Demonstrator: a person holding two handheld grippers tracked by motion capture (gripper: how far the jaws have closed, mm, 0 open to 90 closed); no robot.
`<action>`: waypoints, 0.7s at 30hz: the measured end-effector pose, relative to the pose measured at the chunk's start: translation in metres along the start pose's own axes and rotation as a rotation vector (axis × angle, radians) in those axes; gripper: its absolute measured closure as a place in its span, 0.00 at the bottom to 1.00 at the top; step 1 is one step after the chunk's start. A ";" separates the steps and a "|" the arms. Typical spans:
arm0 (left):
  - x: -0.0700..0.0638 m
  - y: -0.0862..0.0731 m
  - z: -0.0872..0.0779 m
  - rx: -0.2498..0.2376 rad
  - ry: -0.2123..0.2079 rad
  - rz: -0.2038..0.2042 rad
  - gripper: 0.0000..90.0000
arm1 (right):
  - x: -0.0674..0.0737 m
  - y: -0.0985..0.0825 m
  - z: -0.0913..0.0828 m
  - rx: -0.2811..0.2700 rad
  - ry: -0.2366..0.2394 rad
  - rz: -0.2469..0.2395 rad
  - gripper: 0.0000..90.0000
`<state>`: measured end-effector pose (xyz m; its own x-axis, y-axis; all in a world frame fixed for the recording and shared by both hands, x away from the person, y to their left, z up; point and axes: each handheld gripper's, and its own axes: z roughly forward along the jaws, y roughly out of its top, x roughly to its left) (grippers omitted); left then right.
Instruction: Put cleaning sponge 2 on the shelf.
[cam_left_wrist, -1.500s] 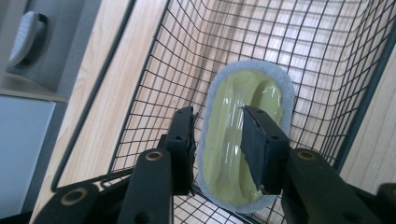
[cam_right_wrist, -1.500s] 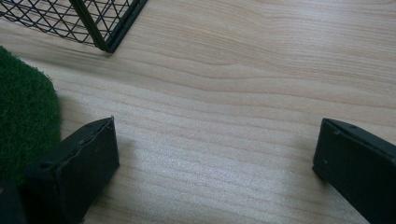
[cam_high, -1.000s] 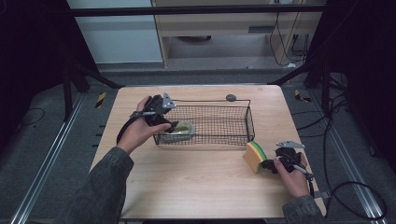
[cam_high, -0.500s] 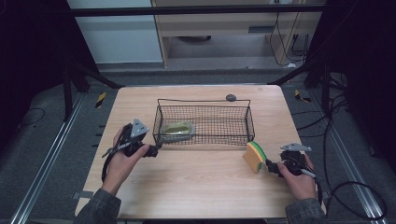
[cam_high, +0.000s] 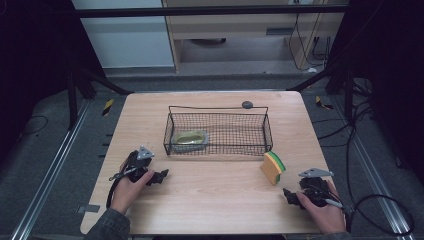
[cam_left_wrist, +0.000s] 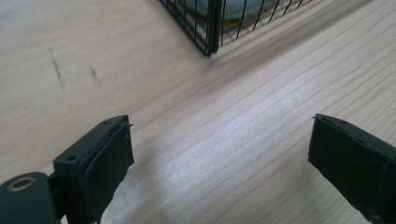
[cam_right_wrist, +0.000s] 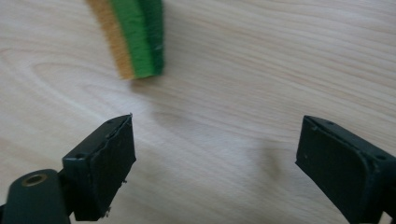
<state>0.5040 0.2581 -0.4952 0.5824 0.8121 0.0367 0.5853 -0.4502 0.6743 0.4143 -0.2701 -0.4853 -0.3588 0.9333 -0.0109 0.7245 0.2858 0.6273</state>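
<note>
Right gripper (cam_high: 291, 196): at the near right edge of the table we hold it low, jaws apart with only bare wood between them. They have just been narrowing a little from their widest, around nothing.
Left gripper (cam_high: 161, 176): at the near left, jaws wide apart and empty. A second ago we had it up at the basket's left end; now it is down and back on our side, near the tabletop.
Sponge (cam_high: 273, 167): stands on edge on the table, just ahead of the right gripper, between it and the basket's near right corner, touching neither.
Basket (cam_high: 218, 148): mid-table, a greenish scrub pad (cam_high: 190, 140) lying in its left end.
Meaning: we judge the left hand's drop-off finished; the sponge looks next, and the right gripper is the one lined up for it.
Right gripper view: shows the sponge (cam_right_wrist: 132, 37) up close, its orange and green layers, ahead and to the left of the open jaws, not between them.
Left gripper view: shows the basket's corner (cam_left_wrist: 211, 28) ahead, well apart from the pads.
High view: alone gives both hands and the whole layout together.
</note>
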 end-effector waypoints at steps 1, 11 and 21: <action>0.000 -0.001 0.002 0.010 -0.003 0.002 0.06 | 0.002 0.000 0.000 0.000 0.009 -0.012 0.12; -0.001 -0.005 0.008 0.004 -0.019 0.002 0.00 | 0.021 0.024 -0.008 0.027 0.040 -0.069 0.17; 0.001 -0.010 0.009 -0.045 -0.030 0.008 0.00 | 0.030 0.062 -0.039 0.111 0.022 -0.116 0.18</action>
<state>0.5039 0.2602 -0.5084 0.6041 0.7967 0.0203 0.5550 -0.4388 0.7067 0.4256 -0.2331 -0.4157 -0.4555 0.8882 -0.0603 0.7379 0.4146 0.5325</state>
